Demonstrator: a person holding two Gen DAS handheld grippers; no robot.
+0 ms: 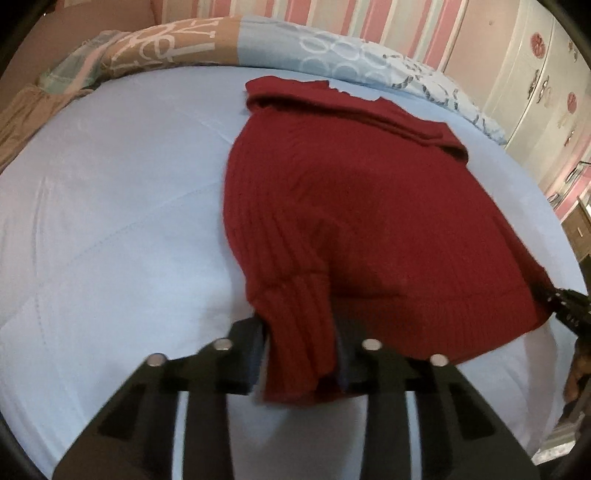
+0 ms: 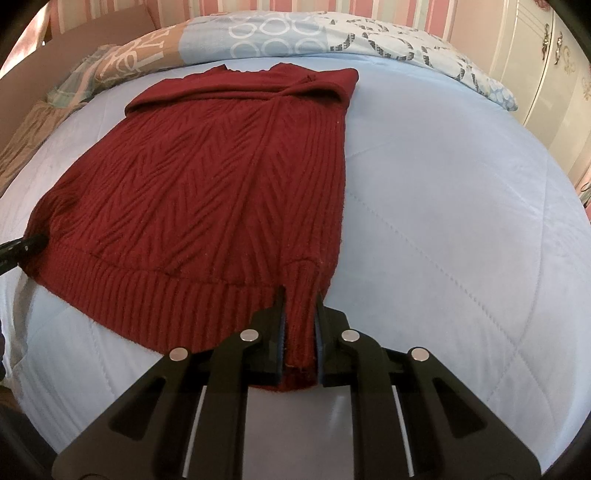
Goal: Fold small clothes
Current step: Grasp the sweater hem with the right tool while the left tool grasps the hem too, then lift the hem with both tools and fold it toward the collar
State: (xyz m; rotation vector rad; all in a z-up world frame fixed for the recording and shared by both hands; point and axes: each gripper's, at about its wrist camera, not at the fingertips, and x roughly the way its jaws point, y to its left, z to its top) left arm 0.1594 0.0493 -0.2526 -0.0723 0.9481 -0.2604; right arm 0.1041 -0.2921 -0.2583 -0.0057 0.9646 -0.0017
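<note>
Nearest each camera, the left gripper (image 1: 299,354) and the right gripper (image 2: 300,332) each have their jaws pinching a corner of the ribbed hem (image 2: 155,291) of the dark red knitted sweater (image 2: 221,177), which lies flat on the pale blue bed (image 2: 443,221) with sleeves folded across its far end. The thick, stretchy rib may slip from one pinch, or uneven lifting may skew the fold. Carried too far, the hem may disturb the folded sleeves (image 2: 306,86) near the patterned pillows (image 2: 280,35).

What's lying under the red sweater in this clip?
The red sweater lies flat on the light blue bedspread, which shows all around it. Both the left gripper and the right gripper pinch its ribbed hem corners. Anything beneath the knit is covered.
</note>
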